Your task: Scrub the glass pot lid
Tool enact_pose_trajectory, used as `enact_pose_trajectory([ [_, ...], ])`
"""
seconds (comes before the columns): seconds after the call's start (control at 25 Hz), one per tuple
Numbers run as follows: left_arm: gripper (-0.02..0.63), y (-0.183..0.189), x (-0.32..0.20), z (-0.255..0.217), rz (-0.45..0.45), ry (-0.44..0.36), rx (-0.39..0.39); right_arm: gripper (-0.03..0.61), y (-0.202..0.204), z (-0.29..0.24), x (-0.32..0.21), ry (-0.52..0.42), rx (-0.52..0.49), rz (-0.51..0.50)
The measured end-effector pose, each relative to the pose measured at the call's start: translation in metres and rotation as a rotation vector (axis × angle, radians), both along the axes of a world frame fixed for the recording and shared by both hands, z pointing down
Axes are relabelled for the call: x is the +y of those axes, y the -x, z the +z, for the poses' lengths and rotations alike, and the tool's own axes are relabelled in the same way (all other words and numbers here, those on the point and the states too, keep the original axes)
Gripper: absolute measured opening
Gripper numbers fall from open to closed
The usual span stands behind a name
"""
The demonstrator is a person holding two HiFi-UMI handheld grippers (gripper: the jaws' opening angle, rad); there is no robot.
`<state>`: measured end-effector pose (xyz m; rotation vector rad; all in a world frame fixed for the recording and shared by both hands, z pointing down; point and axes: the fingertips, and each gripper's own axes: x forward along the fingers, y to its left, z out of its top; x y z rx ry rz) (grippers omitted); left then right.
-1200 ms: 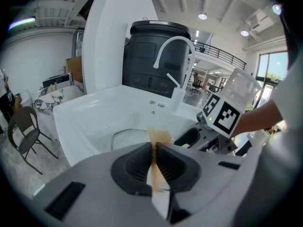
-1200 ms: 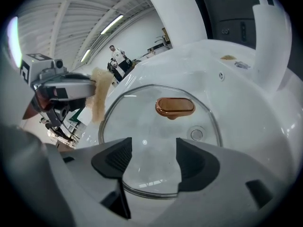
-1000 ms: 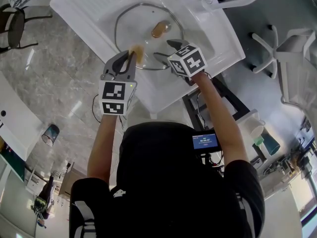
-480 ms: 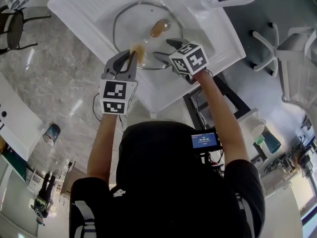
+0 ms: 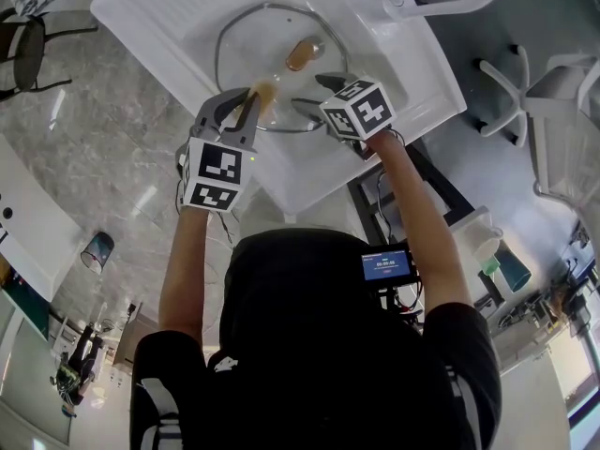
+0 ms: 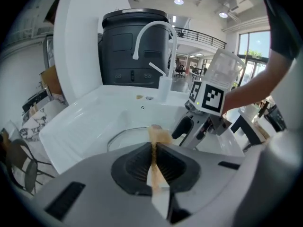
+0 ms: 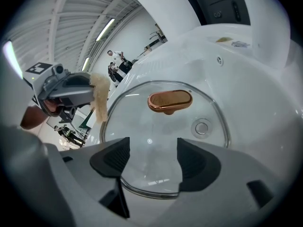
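head view: glass pot lid (image 5: 253, 54) lies flat, knob up, in the basin of a white sink (image 5: 412, 73)
left gripper view: left tongs (image 6: 154, 162) clenched on a tan scrub pad (image 6: 158, 136); the pad sticks out past the tips, by the lid's near-left rim; contact with the glass not clear
right gripper view: right tongs (image 7: 149, 157) released, jaws apart over the lid's near rim, nothing gripped
progress: looks early; pad only at the edge; no suds or streaks show on the glass; most of the dome, the area round the knob (image 7: 170, 100) and the underside probably left
lid: round, shallow clear dome; thin metal rim band; oval copper-coloured knob; small steam vent (image 7: 202, 126); smooth, glossy, likely slippery
pad: thin, flat, fibrous-looking; free end limp
sink: glossy white; ribbed drainboard (image 5: 164, 12); curved white faucet (image 6: 151, 32)
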<state>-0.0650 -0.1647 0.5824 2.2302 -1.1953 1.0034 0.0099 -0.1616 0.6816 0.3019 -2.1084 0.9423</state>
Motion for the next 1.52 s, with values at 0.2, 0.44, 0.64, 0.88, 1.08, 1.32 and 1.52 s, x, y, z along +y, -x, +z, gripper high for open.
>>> enact_pose_trajectory([
  [0.2,0.018,-0.003,0.002,0.009,0.172,0.008,-0.124,0.296,0.0,0.001,0.001,0.007,0.015,-0.009],
  [0.44,0.018,-0.01,0.001,0.023,0.318,0.033,-0.213,0.296,0.001,0.002,0.0,0.013,0.019,-0.013],
  [0.64,0.018,-0.013,-0.001,0.033,0.375,0.029,-0.284,0.296,0.0,0.001,0.0,0.011,0.018,-0.015],
  [0.88,0.018,-0.015,0.001,0.045,0.433,0.04,-0.348,0.296,0.001,0.001,0.0,0.014,0.02,-0.022],
  [1.08,0.018,-0.017,0.001,0.053,0.474,0.044,-0.382,0.296,0.0,0.001,0.0,0.015,0.02,-0.021],
  [1.32,0.018,-0.019,-0.001,0.057,0.498,0.026,-0.407,0.296,0.0,0.0,0.0,0.014,0.02,-0.026],
  [1.52,0.018,-0.02,-0.005,0.059,0.507,0.017,-0.411,0.296,0.001,0.001,0.0,0.016,0.022,-0.026],
])
